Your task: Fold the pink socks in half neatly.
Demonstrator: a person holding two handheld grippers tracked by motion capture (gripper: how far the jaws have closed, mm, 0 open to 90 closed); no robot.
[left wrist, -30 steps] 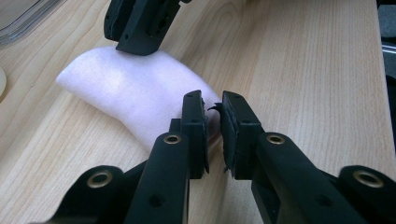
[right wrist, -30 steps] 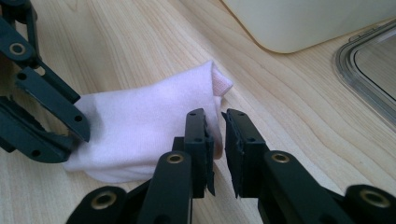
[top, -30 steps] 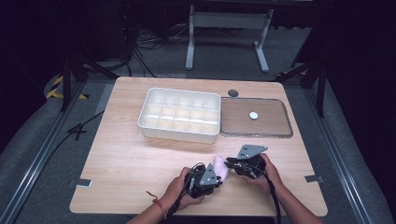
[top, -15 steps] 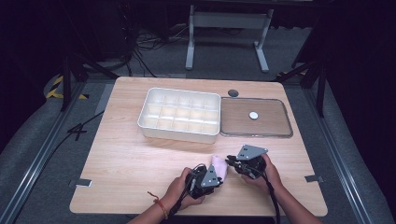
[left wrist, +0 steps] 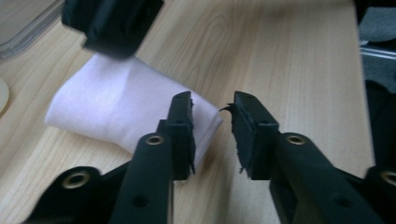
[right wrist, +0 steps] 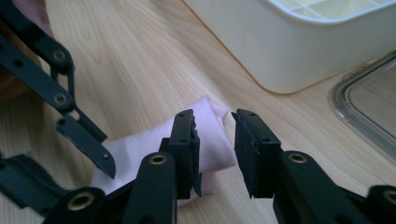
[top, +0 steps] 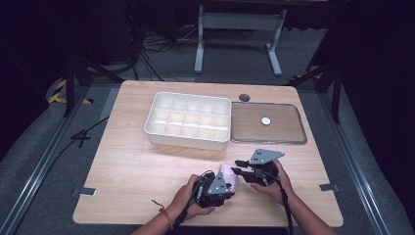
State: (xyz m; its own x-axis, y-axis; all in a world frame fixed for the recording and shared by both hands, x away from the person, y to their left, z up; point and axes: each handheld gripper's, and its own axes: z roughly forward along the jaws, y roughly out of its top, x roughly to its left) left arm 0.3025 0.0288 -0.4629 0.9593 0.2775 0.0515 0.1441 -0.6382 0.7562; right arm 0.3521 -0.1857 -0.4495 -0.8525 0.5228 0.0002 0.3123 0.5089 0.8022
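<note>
Both pairs of jaws spread, gripping nothing: left gripper at one end of the folded pale pink cloth, right gripper at the other end. Cloth flat on the table, near the front edge, before the white compartment box. Best lowered squarely over one fold edge before closing, keeping layers together.

one divided tray, one lid, one pink cloth, two grippers.

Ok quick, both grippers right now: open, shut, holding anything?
Left gripper: open, jaws at the edge of the pink cloth, not clamping it.
Right gripper: open, at the cloth, holding nothing.
</note>
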